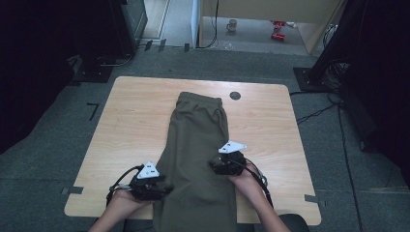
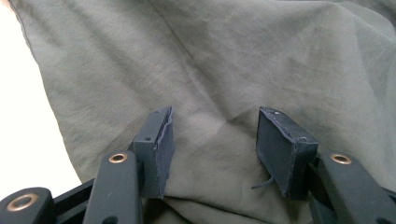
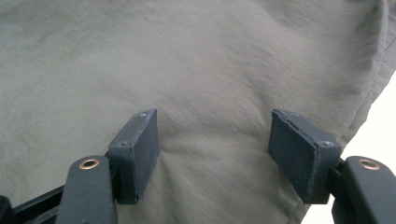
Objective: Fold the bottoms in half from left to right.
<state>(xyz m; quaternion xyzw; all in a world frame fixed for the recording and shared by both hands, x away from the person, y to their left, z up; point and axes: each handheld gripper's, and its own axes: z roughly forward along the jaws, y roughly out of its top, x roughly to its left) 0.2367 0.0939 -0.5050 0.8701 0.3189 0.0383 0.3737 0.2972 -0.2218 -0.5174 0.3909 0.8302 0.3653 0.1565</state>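
Note:
A pair of olive green trousers (image 1: 198, 145) lies lengthwise on the wooden table (image 1: 130, 121), waistband at the far end, legs hanging over the near edge. My left gripper (image 1: 164, 189) rests at the cloth's left edge near the table front. In the left gripper view it (image 2: 212, 140) is open, and a soft ridge of the trousers (image 2: 210, 60) lies between the pads without being pinched. My right gripper (image 1: 213, 166) sits at the garment's right edge, a little farther in. Its own view shows it (image 3: 212, 144) open too, over the smooth trousers (image 3: 187, 60).
A dark round grommet (image 1: 235, 95) sits in the table near the far edge. Bare wood flanks the garment on both sides. Black equipment stands at both sides of the room, cables (image 1: 319, 113) run on the floor at right, and a mug (image 1: 232, 25) stands far back.

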